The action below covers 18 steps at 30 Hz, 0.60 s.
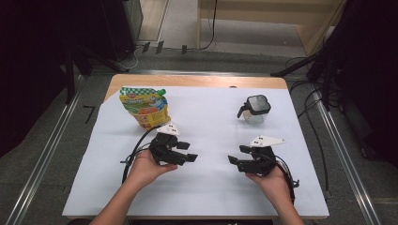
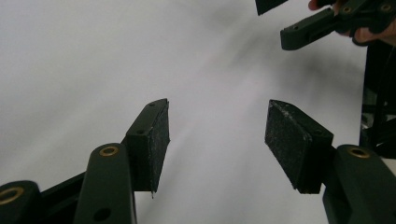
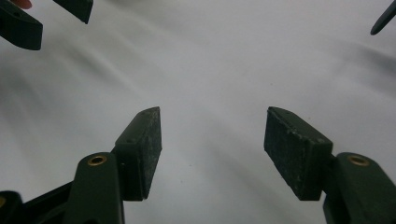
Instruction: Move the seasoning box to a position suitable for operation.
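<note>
Both grippers sit low in the frame in the high view, facing each other across a bare patch of the white paper sheet [image 1: 211, 140] that covers the wooden table [image 1: 197, 80]. The black left gripper [image 1: 187, 152], held in the person's left hand [image 1: 149, 168], is a little left of centre with its jaws spread wide and nothing between them. The left gripper view backs that up: two dark padded jaws stand well apart over plain white sheet, with the tips of the other gripper poking in at the upper right corner.

Over to the black right gripper [image 1: 237, 155], gripped by the right hand [image 1: 272, 180] at lower right of centre: jaws also parted, empty, pointing left toward its partner. Its own view shows the same wide gap above white sheet, with the left gripper's tips in the upper left corner.

The yellow and green printed plastic pouch [image 1: 144, 108] lies in the upper left part of the sheet, just above the left gripper's grey plate, apart from its jaws. The small clear jug with a black lid and handle [image 1: 255, 109] stands upright in the upper right part, well above the right gripper.
</note>
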### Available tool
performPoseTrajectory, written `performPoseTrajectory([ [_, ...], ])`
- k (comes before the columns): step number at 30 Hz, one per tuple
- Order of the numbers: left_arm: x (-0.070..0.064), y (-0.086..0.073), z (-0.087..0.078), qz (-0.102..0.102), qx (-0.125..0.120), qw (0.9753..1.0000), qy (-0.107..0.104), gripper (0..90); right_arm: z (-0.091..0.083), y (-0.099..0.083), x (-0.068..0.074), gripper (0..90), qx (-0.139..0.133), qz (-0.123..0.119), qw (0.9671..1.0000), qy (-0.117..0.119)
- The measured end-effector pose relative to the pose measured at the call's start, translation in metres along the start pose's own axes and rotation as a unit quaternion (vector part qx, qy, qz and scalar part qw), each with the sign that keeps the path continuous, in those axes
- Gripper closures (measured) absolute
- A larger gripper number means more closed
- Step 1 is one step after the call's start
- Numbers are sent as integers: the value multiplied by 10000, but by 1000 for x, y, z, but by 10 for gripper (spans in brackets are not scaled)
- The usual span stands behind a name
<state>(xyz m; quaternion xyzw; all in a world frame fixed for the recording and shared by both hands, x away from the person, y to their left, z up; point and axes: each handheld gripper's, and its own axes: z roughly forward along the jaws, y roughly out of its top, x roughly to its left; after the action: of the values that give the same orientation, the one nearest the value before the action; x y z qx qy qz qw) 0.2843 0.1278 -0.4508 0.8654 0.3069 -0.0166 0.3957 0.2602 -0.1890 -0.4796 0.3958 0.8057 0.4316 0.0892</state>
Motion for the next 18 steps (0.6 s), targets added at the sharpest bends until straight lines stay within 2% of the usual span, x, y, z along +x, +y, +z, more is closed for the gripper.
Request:
performPoseTrajectory([
  [5,-3,0,1,84,30,10000,2,392,0,0,-2,380,-17,-11,10000,21],
  [7,-3,-1,1,126,62,9999,36,392,0,0,-2,389,65,-12,10000,63],
  [10,-2,-1,2,108,34,9999,-58,391,0,0,-2,392,164,-51,9998,69],
  [18,1,-1,0,63,31,10000,-22,396,-3,1,-2,382,99,-103,9999,88],
])
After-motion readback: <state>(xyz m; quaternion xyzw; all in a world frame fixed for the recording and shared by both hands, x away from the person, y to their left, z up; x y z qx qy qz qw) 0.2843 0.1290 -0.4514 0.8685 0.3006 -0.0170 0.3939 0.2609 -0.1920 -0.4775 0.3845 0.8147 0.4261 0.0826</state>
